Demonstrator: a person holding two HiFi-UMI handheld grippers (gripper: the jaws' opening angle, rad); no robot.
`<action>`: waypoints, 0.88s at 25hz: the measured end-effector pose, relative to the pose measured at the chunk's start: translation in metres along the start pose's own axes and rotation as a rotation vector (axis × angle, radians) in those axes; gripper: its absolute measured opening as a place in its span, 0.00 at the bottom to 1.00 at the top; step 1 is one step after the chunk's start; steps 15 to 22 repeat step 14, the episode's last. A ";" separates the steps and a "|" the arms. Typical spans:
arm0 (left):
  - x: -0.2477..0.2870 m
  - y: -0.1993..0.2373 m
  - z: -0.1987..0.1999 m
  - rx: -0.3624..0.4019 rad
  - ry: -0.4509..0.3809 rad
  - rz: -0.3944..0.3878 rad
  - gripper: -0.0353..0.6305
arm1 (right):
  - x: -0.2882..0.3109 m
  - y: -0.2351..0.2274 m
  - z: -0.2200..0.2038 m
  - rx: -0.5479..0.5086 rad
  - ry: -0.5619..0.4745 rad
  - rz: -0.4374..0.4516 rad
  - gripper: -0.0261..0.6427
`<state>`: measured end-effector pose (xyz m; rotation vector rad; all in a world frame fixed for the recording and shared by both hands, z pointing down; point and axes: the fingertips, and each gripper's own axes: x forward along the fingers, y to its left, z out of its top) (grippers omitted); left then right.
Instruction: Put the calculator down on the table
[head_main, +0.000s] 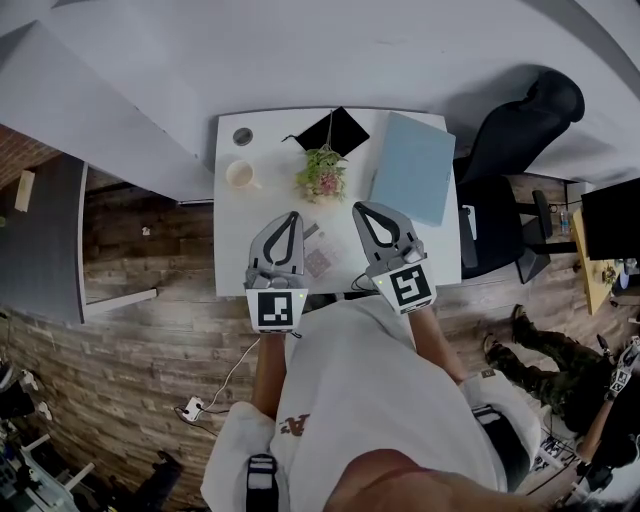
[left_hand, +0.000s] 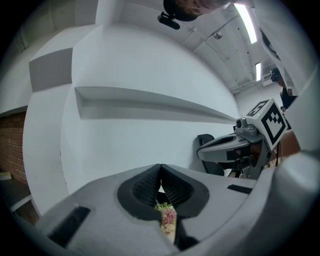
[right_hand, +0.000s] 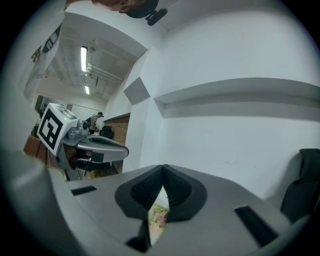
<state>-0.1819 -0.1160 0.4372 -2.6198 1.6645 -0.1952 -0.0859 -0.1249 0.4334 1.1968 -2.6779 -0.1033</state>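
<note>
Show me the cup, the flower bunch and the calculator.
cup (head_main: 240, 174): head view, its open top.
flower bunch (head_main: 321, 176): head view, middle of the blooms.
calculator (head_main: 322, 261): head view, its keypad.

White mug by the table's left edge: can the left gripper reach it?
Probably yes: only bare white table separates the left gripper from the white mug; its shut jaws must open first.
</note>
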 end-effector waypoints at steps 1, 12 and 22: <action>0.000 0.000 0.001 -0.004 -0.006 -0.001 0.06 | 0.000 -0.001 0.001 -0.001 -0.001 -0.003 0.05; 0.002 0.001 0.005 0.015 -0.028 -0.012 0.06 | -0.005 -0.004 0.002 -0.002 0.002 -0.026 0.05; 0.001 0.001 0.005 0.025 -0.035 -0.015 0.06 | -0.005 -0.003 0.001 -0.002 0.007 -0.028 0.05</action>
